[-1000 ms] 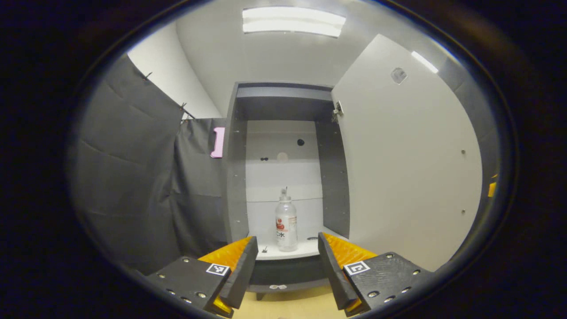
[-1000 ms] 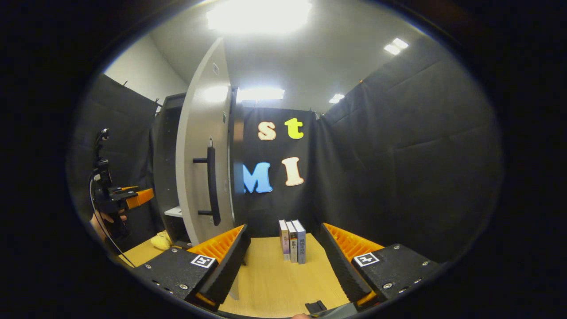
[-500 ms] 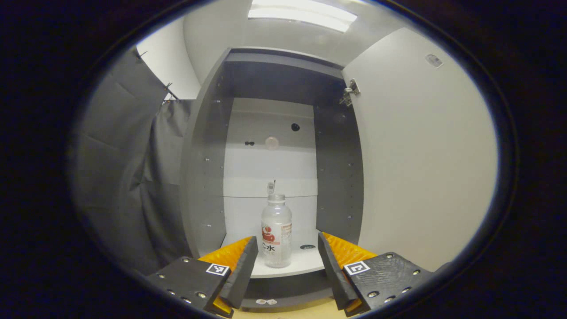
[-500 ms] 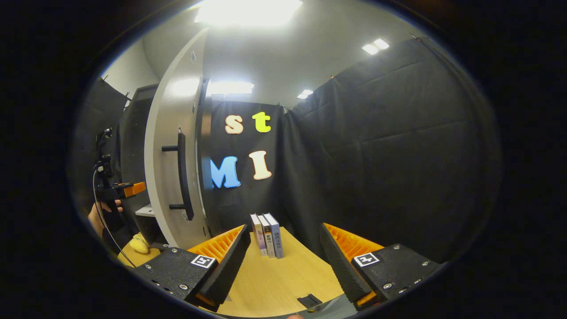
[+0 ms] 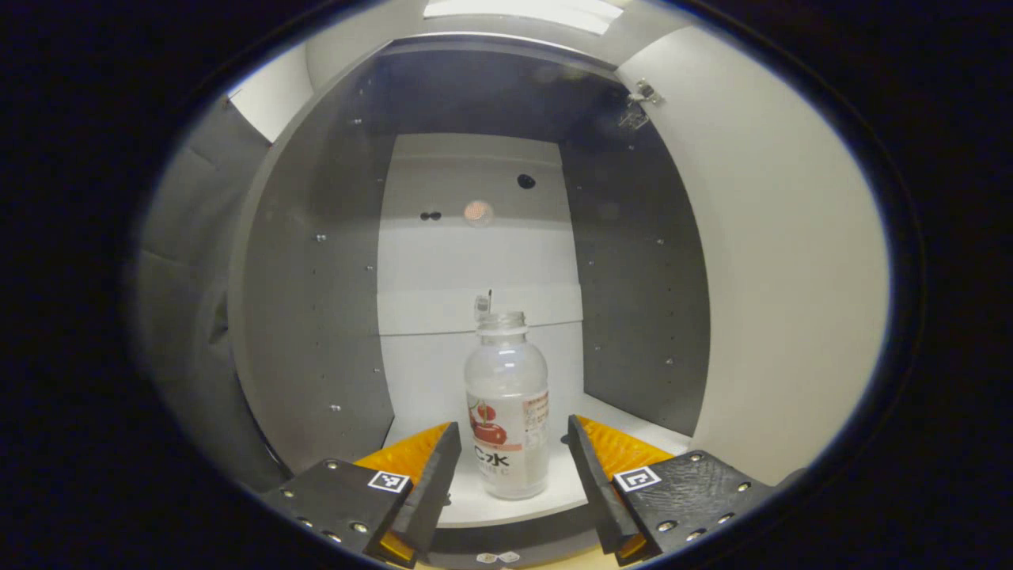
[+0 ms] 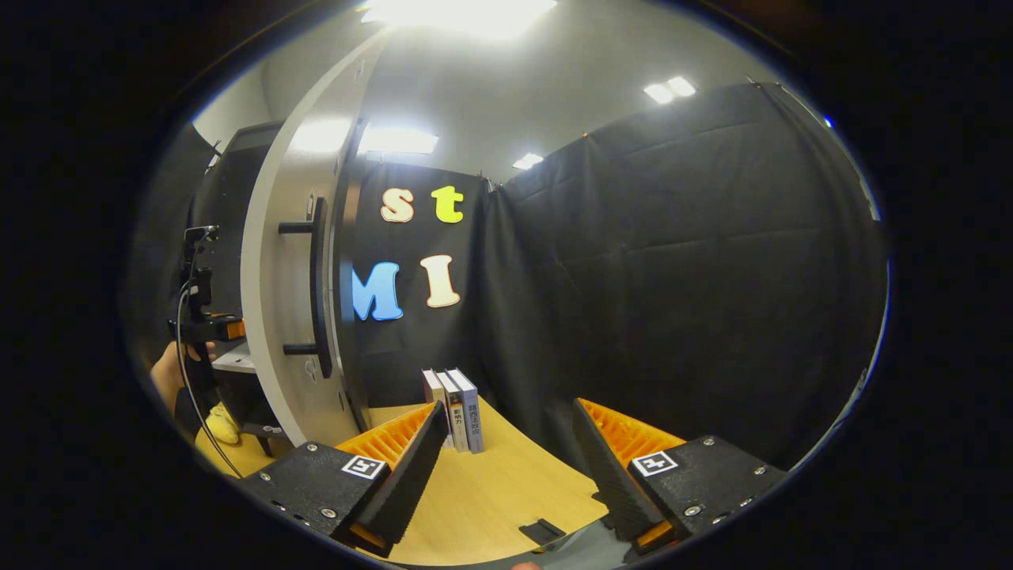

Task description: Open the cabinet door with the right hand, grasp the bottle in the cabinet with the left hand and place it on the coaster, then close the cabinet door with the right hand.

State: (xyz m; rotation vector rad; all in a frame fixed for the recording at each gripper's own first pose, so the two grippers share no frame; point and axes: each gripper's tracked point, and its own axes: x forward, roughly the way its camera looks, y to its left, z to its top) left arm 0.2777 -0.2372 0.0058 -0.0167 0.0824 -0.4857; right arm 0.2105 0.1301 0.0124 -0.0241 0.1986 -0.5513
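Left gripper view shows the bottle (image 5: pixel 507 412) standing upright on the white shelf (image 5: pixel 514 507) of the cabinet (image 5: pixel 316 301), with its long axis vertical and its neck at the top. It stands straight ahead of the left gripper (image 5: pixel 506 483), and its lower body appears in the gap between the two fingers, but I judge it is a little beyond the tips and neither finger touches it. This gripper is spread wide, wider than the bottle. So the coming move depends on a straight advance until the bottle body is between the fingers, and then a closing from both sides. The cabinet door (image 5: pixel 775 277) stands open at the right. In the right gripper view, the right gripper (image 6: pixel 506 467) is also released and holds nothing, over the wooden table (image 6: pixel 491 499) near some books (image 6: pixel 455 408), well apart from the bottle; the left one is clearly nearer.
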